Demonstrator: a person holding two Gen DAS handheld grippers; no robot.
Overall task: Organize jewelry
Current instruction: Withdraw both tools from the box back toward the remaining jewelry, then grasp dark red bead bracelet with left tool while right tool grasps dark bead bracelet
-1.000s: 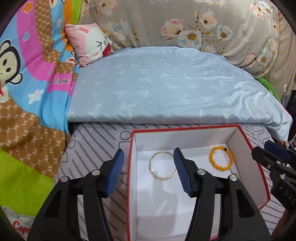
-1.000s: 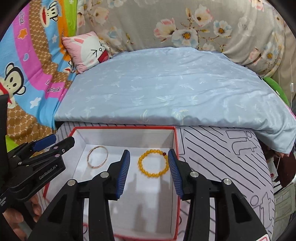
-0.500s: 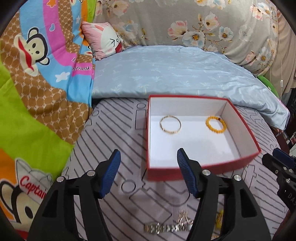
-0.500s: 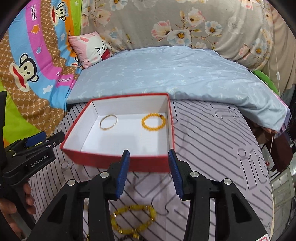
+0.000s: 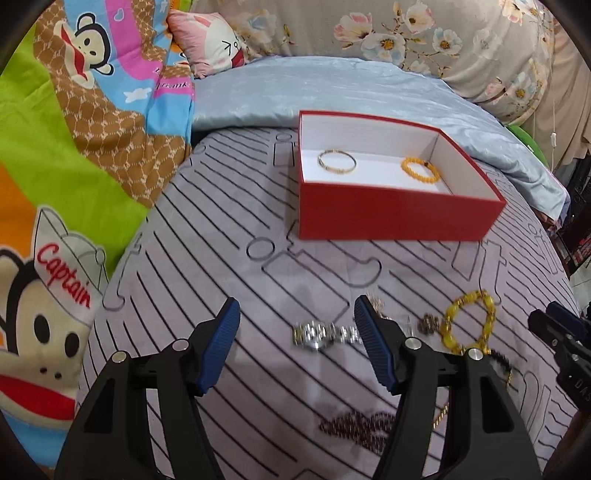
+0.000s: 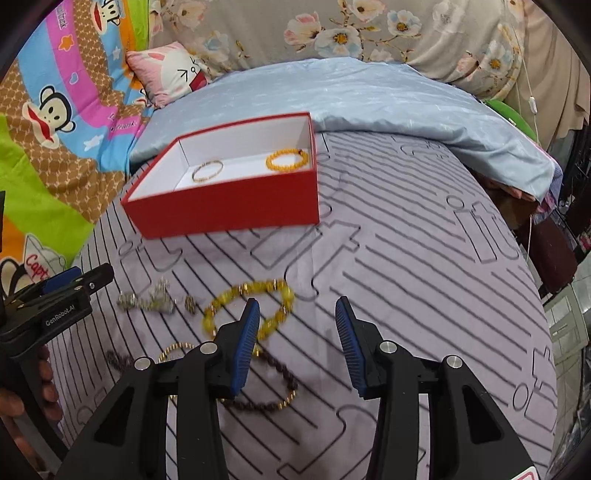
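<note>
A red box point(image 5: 399, 212) point(image 6: 229, 206) with a white inside holds a thin gold bangle point(image 5: 337, 160) point(image 6: 207, 171) and an orange bead bracelet point(image 5: 421, 170) point(image 6: 287, 160). On the grey striped mat lie a silver chain bracelet point(image 5: 325, 334) point(image 6: 146, 299), a yellow bead bracelet point(image 5: 467, 325) point(image 6: 247, 308) and a dark bead string point(image 5: 364, 430) point(image 6: 273, 384). My left gripper point(image 5: 295, 347) is open and empty above the silver bracelet. My right gripper point(image 6: 295, 347) is open and empty, right of the yellow bracelet.
A light blue quilt point(image 5: 332, 85) lies behind the box. A monkey-print blanket point(image 5: 74, 147) borders the mat on the left. A pink cushion point(image 6: 170, 74) and floral bedding point(image 6: 369, 33) are at the back. The mat's right edge point(image 6: 543, 295) drops to the floor.
Both grippers have pulled back from over the box toward me, staying open. The loose jewelry on the mat has come into view in front of them.
</note>
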